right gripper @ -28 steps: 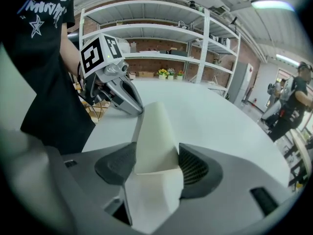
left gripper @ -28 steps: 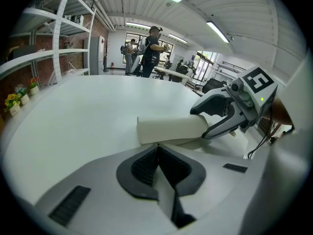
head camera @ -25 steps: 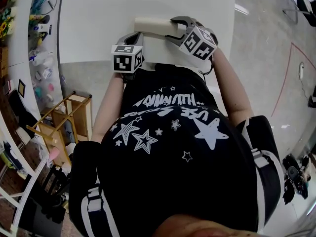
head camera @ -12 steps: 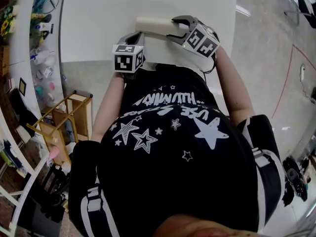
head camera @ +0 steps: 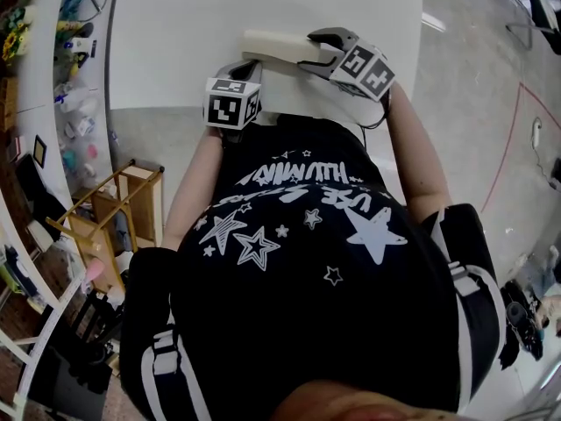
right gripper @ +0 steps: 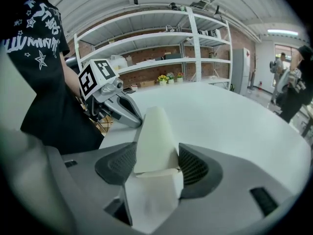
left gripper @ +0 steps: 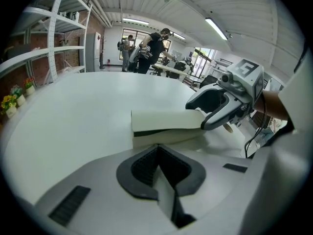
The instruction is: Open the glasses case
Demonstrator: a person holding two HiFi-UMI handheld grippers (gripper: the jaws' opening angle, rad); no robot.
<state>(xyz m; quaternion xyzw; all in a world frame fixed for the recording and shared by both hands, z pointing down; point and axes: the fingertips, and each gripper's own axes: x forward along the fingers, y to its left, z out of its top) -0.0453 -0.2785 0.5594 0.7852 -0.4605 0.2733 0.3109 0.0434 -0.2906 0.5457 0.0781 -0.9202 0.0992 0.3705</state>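
Since approx 1 s ago the right gripper [head camera: 312, 49] has rolled a little, so its marker cube [head camera: 368, 68] sits slightly further out to the person's right and shows a different tilt. The left gripper [head camera: 248, 65] and the glasses case [head camera: 270, 46] are almost where they were, w/ only a small shift in the head view. Right gripper [right gripper: 155, 153]: jaws part-way apart, both pads pressed on one end of the cream case [right gripper: 154, 131], which runs away from the camera btwn them. A seam crosses the gripped end, lid part above and base part below. Left gripper [left gripper: 157, 148]: jaws closed together, pads meeting in a V w/ nothing held. Its tips sit right at the near long side of the case [left gripper: 164, 121]; real contact vs just beside can't be told. From that side a thin dark slit shows along the case btwn lid and base, and the right gripper [left gripper: 204, 121] clamps the case's far end. The case lies flat on the white table [head camera: 193, 24] near the edge closest to the person, lengthwise across the body. In the right gripper view the left gripper [right gripper: 138, 122] reaches the case from the person's side. Bkgd: white shelves [right gripper: 161, 38] and people standing far off [left gripper: 154, 50].
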